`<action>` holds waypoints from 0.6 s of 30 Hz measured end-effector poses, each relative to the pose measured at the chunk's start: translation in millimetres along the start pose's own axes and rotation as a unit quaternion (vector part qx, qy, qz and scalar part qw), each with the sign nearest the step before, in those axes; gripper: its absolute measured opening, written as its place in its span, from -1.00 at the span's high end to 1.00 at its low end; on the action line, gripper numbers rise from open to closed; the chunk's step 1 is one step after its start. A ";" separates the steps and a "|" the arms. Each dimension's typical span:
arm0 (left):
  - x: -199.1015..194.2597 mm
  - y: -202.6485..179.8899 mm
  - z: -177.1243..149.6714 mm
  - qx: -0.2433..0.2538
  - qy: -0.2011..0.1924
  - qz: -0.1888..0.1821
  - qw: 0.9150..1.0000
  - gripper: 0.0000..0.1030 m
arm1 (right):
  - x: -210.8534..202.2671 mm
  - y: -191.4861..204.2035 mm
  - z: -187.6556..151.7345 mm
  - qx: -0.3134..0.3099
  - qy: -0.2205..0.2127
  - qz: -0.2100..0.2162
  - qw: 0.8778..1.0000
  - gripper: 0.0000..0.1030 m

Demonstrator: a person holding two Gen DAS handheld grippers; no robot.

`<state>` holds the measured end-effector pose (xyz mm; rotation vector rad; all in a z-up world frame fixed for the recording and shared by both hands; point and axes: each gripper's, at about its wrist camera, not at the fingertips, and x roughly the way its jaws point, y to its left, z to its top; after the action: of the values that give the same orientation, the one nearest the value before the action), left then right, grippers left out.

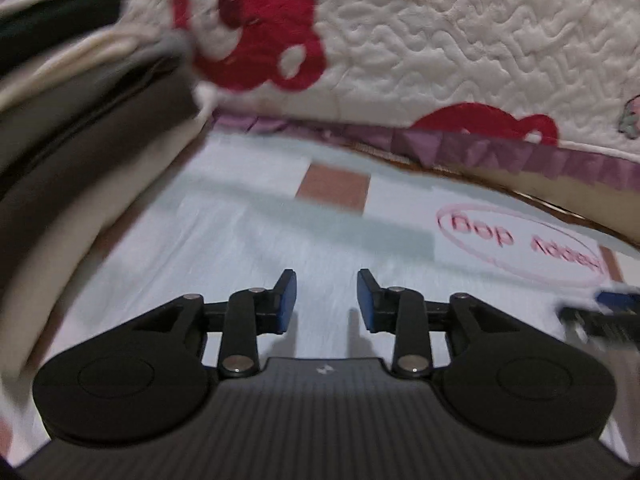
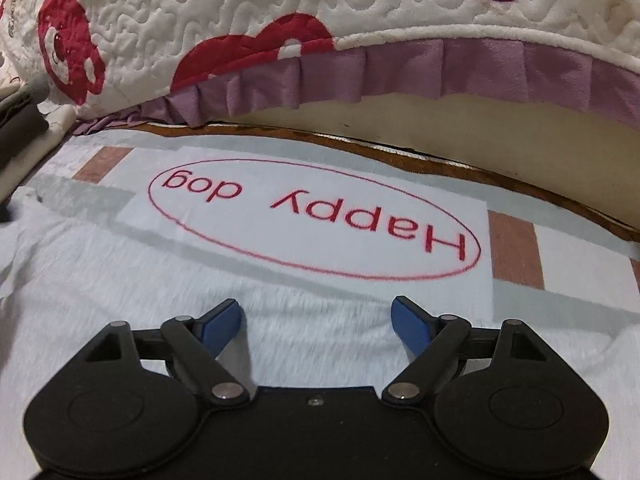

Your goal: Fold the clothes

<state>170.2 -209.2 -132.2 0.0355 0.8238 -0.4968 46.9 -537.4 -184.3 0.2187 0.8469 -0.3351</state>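
Note:
A stack of folded clothes in brown, cream and black rises at the left of the left wrist view; its edge shows at the far left of the right wrist view. Both grippers hover low over a pale blue sheet printed with a red "Happy dog" oval. My left gripper is open with nothing between its blue pads. My right gripper is open wider, also holding nothing. The right gripper's tip appears blurred at the right edge of the left wrist view.
A white quilted blanket with red bear patches and a purple ruffle drapes across the back. Below it runs a cream mattress edge with brown trim. Brown squares mark the sheet.

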 end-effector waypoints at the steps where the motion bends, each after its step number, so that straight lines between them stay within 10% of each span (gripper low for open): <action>1: -6.6 6.9 -10.9 -0.009 0.011 -0.014 1.000 0.28 | 2.1 -0.6 2.7 -0.001 0.004 0.002 1.000 -0.72; 4: -13.2 16.1 -40.1 0.004 0.040 -0.023 0.999 0.18 | 2.7 -7.0 11.2 -0.002 0.024 0.013 1.000 -0.64; 7: -9.2 25.7 -64.0 0.051 0.055 0.046 0.996 0.18 | -25.5 -24.5 6.2 0.019 0.029 0.010 0.999 -0.48; 13: -26.9 29.1 -75.3 0.044 0.051 0.058 0.996 0.18 | -126.4 -82.0 -65.9 0.106 0.038 0.087 0.990 -0.51; 18: -64.1 -16.9 -73.2 0.038 0.055 -0.100 0.993 0.06 | -161.2 -106.3 -137.2 0.180 0.069 0.122 0.974 -0.53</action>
<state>75.4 -181.8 -134.2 0.0515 0.9199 -0.7207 -187.2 -559.3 -155.8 0.6852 0.8822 -0.2424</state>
